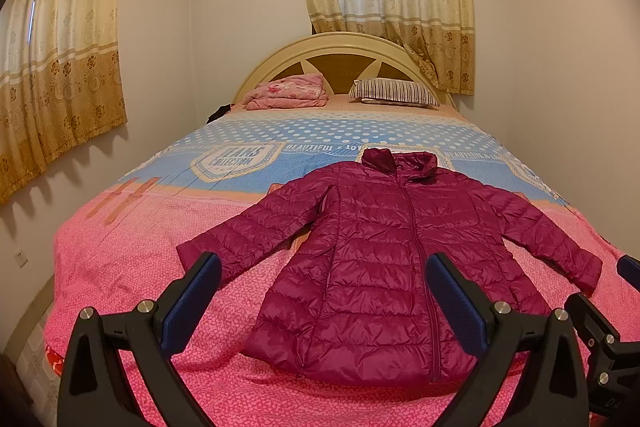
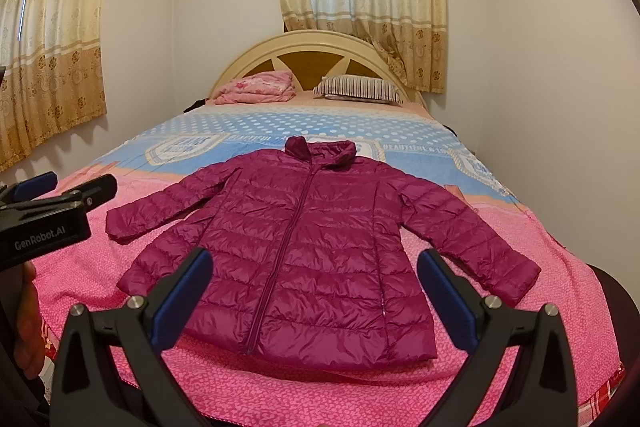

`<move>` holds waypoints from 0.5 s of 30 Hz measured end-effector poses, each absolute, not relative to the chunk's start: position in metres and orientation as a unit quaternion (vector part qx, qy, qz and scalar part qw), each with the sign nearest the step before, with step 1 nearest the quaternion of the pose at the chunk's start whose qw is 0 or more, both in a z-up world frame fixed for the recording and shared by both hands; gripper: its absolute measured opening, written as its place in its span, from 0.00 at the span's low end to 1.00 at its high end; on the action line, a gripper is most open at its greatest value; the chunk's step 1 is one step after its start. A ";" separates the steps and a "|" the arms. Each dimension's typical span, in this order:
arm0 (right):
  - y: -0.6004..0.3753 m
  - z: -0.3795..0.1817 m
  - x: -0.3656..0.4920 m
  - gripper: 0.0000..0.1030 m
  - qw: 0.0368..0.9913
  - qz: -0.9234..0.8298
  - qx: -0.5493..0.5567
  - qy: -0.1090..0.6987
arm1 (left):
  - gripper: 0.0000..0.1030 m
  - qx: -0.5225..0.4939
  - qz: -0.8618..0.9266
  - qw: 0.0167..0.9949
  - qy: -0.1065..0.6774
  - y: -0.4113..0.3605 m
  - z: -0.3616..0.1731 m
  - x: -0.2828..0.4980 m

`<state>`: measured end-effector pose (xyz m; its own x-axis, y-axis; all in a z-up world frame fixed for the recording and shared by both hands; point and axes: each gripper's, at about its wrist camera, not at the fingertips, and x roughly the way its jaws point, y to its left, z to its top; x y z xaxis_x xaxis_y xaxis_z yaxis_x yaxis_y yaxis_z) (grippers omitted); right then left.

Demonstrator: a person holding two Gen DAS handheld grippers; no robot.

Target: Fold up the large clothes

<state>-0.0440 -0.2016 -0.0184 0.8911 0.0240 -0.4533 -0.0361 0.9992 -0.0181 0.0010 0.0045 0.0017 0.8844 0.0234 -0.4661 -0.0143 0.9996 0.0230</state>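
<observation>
A magenta quilted puffer jacket point(image 1: 380, 259) point(image 2: 312, 247) lies flat and zipped on the bed, front up, hood toward the headboard, both sleeves spread out to the sides. My left gripper point(image 1: 324, 267) hovers open above the near end of the bed, its blue-padded fingers framing the jacket's left half without touching it. My right gripper point(image 2: 314, 263) is open too, held over the hem, nothing between its fingers. The left gripper's body point(image 2: 44, 223) shows at the left edge of the right wrist view.
The bed point(image 1: 140, 267) has a pink and blue patterned cover. A folded pink blanket point(image 1: 286, 91) and a striped pillow point(image 1: 394, 93) lie by the curved headboard point(image 1: 340, 47). Curtains hang on the far and left walls. A white wall runs along the bed's right side.
</observation>
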 end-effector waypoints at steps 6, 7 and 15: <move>-0.200 -0.019 -0.044 1.00 0.972 0.016 -0.013 0.234 | 0.99 0.009 0.009 0.971 0.240 0.005 0.001 0.001; -0.200 -0.019 -0.044 1.00 0.972 0.016 -0.013 0.234 | 0.99 0.009 0.010 0.971 0.240 0.005 0.001 0.001; -0.201 -0.019 -0.044 1.00 0.972 0.016 -0.013 0.234 | 0.99 0.004 0.012 0.971 0.238 0.009 0.002 0.002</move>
